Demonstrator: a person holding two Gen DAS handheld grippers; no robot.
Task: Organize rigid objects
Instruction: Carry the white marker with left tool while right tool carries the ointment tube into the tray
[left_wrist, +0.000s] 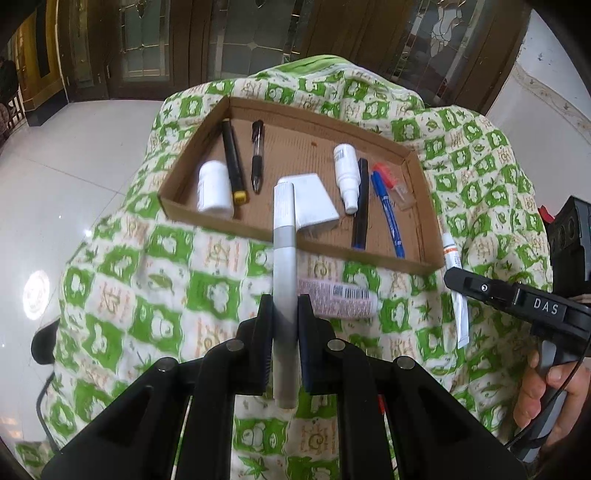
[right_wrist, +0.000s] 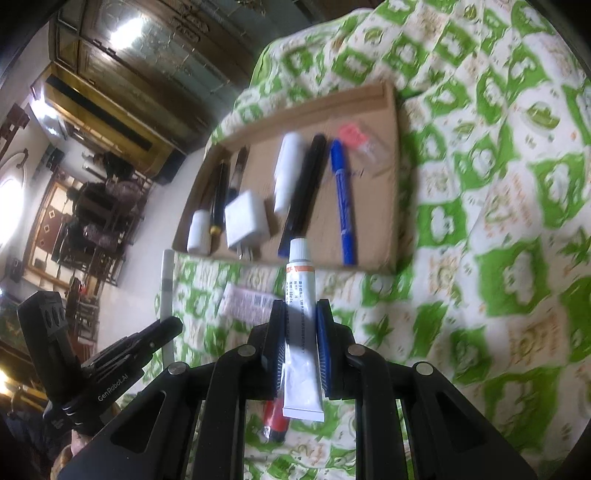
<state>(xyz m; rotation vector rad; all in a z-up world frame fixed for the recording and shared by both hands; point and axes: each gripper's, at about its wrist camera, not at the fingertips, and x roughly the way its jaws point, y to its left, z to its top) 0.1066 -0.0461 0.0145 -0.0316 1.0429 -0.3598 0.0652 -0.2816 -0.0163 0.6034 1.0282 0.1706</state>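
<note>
My left gripper (left_wrist: 283, 306) is shut on a grey and white marker (left_wrist: 283, 258), held above the cloth just short of the cardboard tray (left_wrist: 417, 266). My right gripper (right_wrist: 301, 314) is shut on a white ointment tube (right_wrist: 301, 295), near the tray's front wall (right_wrist: 369, 267); it also shows in the left wrist view (left_wrist: 456, 280). The tray holds a white bottle (left_wrist: 213, 186), a black and yellow pen (left_wrist: 232, 162), a black pen (left_wrist: 257, 155), a white charger (left_wrist: 314, 201), a spray bottle (left_wrist: 346, 173), a black marker (left_wrist: 361, 203) and a blue pen (left_wrist: 386, 214).
A pink tube with a barcode (left_wrist: 343, 297) lies on the green patterned cloth (left_wrist: 147, 295) in front of the tray. A red object (right_wrist: 275, 421) lies on the cloth under my right gripper. A clear and red item (left_wrist: 391, 184) sits at the tray's right end. White floor tiles (left_wrist: 74, 166) lie to the left.
</note>
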